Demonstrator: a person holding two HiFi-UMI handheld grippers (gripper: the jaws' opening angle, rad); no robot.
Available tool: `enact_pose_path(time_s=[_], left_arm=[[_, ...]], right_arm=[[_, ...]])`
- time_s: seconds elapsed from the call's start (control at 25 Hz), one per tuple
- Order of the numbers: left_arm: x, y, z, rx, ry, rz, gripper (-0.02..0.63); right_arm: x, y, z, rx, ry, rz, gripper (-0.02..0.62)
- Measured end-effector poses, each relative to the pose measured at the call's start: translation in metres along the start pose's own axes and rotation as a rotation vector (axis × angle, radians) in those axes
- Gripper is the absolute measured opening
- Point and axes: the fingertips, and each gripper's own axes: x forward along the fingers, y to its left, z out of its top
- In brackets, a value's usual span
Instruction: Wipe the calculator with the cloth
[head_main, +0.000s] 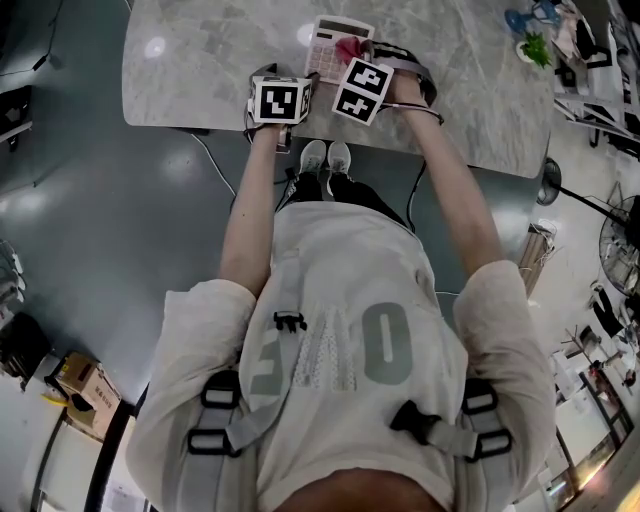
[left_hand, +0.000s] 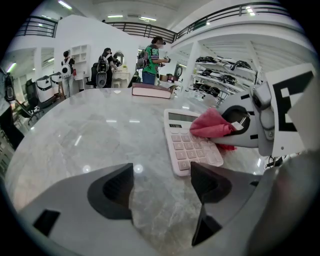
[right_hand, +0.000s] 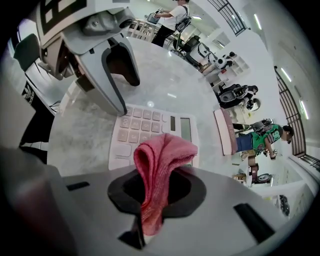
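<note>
Pink cloth (right_hand: 162, 155) is clamped in the right gripper (right_hand: 156, 194) and lies over the keys of the pale calculator (right_hand: 142, 127) on the marble desk (left_hand: 85, 135). The left gripper (left_hand: 161, 187), jaws wide and empty, stands just beside the calculator.

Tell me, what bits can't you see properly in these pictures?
Calculator: in the head view, a marker cube and the cloth cover part of it.
Its keys: in the right gripper view, the cloth pinched in the right tool hides some, and the key print is too small.
Book: in the left gripper view, the title is too small.
Left tool: open and empty, with its body cut off by the bottom edge.
</note>
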Motion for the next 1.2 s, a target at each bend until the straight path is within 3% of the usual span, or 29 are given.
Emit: enact_pose_path(time_s=[0.68, 1.2], left_arm=[[-0.002, 0.000, 0.001, 0.006, -0.012, -0.001, 0.356], [-0.004, 0.000, 0.001, 0.003, -0.014, 0.005, 0.356]], right_arm=[[-0.024, 0.059, 0.008, -0.049, -0.019, 0.048, 0.057], [-0.028, 0.076, 0.011, -0.071, -0.029, 0.064, 0.057]])
